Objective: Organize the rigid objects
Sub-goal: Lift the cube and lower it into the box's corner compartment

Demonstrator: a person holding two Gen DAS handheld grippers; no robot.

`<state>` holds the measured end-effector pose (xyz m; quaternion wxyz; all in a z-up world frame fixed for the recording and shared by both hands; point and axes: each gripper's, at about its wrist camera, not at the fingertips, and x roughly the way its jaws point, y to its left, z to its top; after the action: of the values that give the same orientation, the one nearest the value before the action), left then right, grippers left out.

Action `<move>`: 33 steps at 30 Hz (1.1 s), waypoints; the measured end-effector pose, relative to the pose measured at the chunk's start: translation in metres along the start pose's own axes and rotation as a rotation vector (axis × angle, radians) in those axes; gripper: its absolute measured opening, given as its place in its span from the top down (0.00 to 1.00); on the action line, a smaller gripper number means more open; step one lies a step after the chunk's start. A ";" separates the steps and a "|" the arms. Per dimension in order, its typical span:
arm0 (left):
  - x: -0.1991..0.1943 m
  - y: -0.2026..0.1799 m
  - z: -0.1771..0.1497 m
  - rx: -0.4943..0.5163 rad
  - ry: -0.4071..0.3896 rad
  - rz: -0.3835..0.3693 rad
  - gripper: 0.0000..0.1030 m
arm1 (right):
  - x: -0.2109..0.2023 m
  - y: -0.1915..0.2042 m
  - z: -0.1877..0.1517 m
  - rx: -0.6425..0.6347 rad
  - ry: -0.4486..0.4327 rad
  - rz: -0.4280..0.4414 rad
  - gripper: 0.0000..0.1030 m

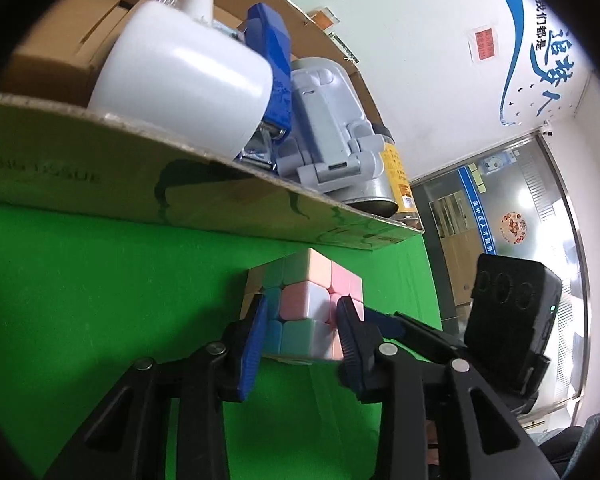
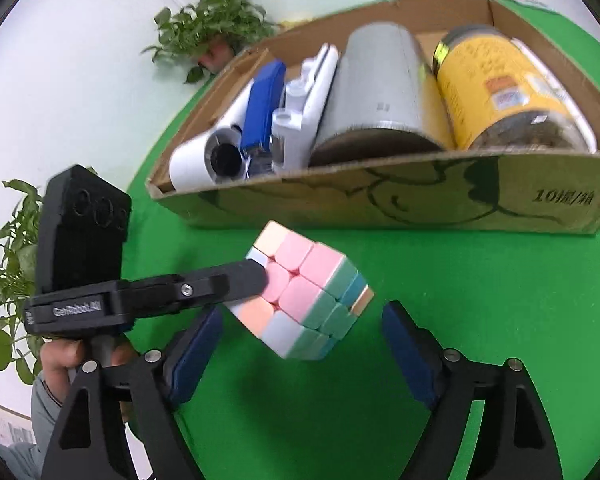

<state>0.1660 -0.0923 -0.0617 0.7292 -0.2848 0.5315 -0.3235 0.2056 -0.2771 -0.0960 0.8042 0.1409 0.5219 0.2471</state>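
The pastel-coloured plastic puzzle cube [image 1: 304, 308] is pinched between the blue pads of the left gripper [image 1: 302, 312], which is squeezed narrow on two of its sides. In the right wrist view the cube looks tilted, with one corner pointing down at the green cloth table [image 2: 460, 300], though I cannot tell if it is lifted or touching the cloth. It is just in front of the long front wall of the brown cardboard box [image 2: 380, 204]. The right gripper [image 2: 300, 344] is wide, with nothing between its pads, and waits on the near side of the cube. The box is already full: a white plastic bottle [image 1: 180, 72], a blue stapler [image 1: 274, 60], a grey folding plastic stand [image 1: 328, 128], a grey metal can [image 2: 380, 88] and a yellow-labelled jar [image 2: 504, 92] lie side by side. The cube could slip, because it is slick and the pads seem to hold it near an edge. It could also bump the front wall if it is not lifted high enough. There is little room left in the box, so it may land on top of the others and roll off.
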 end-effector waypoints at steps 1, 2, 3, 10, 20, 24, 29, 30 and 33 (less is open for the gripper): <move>0.002 0.000 -0.001 -0.002 0.011 -0.007 0.67 | 0.001 0.002 -0.005 -0.002 0.009 -0.016 0.21; 0.003 0.000 -0.001 -0.001 0.020 -0.012 0.67 | 0.004 0.009 -0.006 -0.024 0.014 -0.041 0.21; 0.007 -0.001 -0.002 -0.006 0.035 -0.020 0.66 | 0.007 0.015 -0.007 -0.051 0.011 -0.057 0.21; 0.008 -0.006 -0.002 0.024 0.047 0.004 0.62 | 0.013 0.042 -0.023 -0.179 -0.112 -0.305 0.42; -0.043 -0.037 -0.009 0.059 -0.113 0.078 0.62 | -0.009 0.077 -0.022 -0.220 -0.202 -0.300 0.43; -0.092 -0.059 0.011 0.111 -0.233 0.114 0.62 | -0.030 0.118 0.003 -0.273 -0.285 -0.261 0.43; -0.136 -0.054 0.056 0.125 -0.313 0.185 0.62 | -0.025 0.164 0.060 -0.334 -0.326 -0.199 0.43; -0.143 -0.049 0.068 0.123 -0.319 0.208 0.62 | -0.017 0.172 0.076 -0.330 -0.316 -0.178 0.43; -0.156 -0.024 0.099 0.087 -0.327 0.266 0.62 | 0.012 0.186 0.115 -0.308 -0.268 -0.121 0.43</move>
<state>0.2218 0.0204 0.0761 0.8536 -0.2292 0.4246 -0.1965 0.2669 -0.1108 0.0329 0.8919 0.0165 0.3737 0.2542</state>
